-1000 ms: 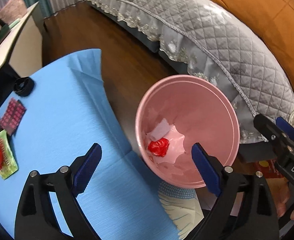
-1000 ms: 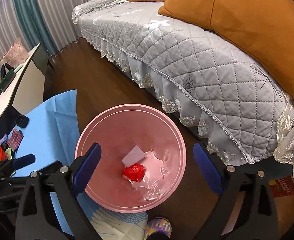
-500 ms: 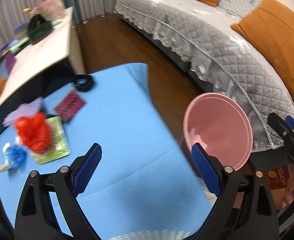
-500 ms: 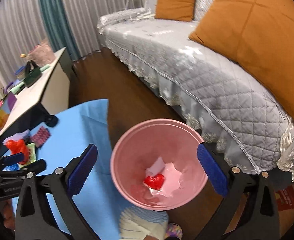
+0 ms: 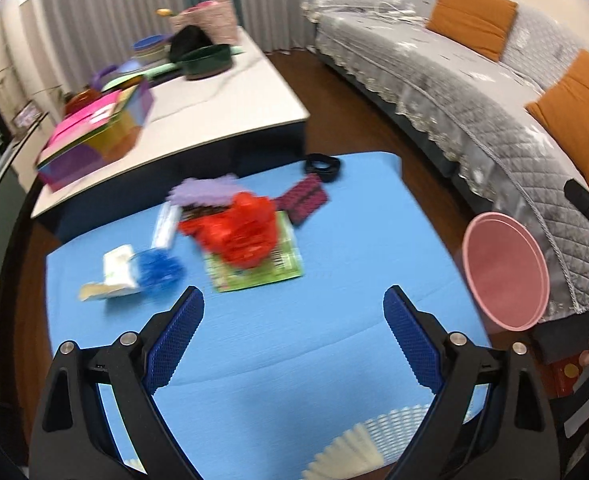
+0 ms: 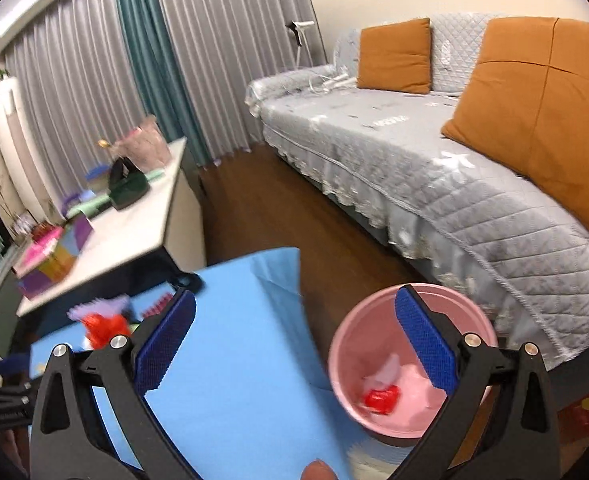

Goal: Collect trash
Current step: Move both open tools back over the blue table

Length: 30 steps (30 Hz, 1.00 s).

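left gripper [image 5: 292, 332] spread wide, empty, hanging over bare blue cloth [image 5: 334, 264] short of the litter. ahead on the cloth, a blurred heap — red plastic bag [image 5: 242, 232] lying on a green wrapper [image 5: 254, 270], purple scrap [image 5: 202, 192] behind, blue crumple [image 5: 160, 268] and pale carton [image 5: 116, 270] to the left, dark red patterned packet [image 5: 303, 199] and black ring [image 5: 323, 166] farther back. right gripper [image 6: 294, 342] also fully parted, gripping nothing, above the cloth edge and the pink bin [image 6: 378, 420] — on the wood floor beside the grey sofa [image 6: 434, 184], holding a red wad [image 6: 381, 398] and pale scraps.
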Available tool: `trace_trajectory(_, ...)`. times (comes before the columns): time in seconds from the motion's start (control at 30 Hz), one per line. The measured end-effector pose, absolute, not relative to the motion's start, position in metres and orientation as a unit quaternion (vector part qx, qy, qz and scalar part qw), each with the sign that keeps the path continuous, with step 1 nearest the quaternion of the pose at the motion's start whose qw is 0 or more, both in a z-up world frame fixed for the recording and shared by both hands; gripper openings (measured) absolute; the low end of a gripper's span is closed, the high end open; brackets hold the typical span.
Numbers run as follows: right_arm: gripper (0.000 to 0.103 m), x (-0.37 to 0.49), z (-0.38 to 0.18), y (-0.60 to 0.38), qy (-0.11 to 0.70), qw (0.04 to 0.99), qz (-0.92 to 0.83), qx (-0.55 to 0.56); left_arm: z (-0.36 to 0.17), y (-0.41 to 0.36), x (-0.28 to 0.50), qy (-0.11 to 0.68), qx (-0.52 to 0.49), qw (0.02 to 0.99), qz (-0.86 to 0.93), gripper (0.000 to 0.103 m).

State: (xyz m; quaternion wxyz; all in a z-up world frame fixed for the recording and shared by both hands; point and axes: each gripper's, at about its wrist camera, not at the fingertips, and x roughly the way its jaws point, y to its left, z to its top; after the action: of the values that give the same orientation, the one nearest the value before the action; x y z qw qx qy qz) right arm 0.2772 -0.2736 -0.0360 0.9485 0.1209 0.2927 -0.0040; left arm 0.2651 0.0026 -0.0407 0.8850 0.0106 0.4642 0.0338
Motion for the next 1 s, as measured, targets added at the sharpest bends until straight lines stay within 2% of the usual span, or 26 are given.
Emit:
trace_trajectory(0.1, 0.098, 0.279, -0.035, -0.258, 0.283, 0.95, 0.025, 0.134, -0.041, 0.025, 0.256, 0.463, 0.007, 0.885, 0.051, 0.088)
trace_trajectory(0.33, 0.098, 0.292, -0.044, -0.218, 0.319, 0.943, 0.047, 0.084, -0.054, 0.067, 0.248, 0.462, 0.006, 0.882, 0.089, 0.088)
trace_trajectory(1.0, 0.098, 0.317, -0.074, -0.148, 0.336, 0.939, 0.054, -0.039, -0.112, 0.132, 0.289, 0.472, -0.049, 0.873, 0.112, 0.089)
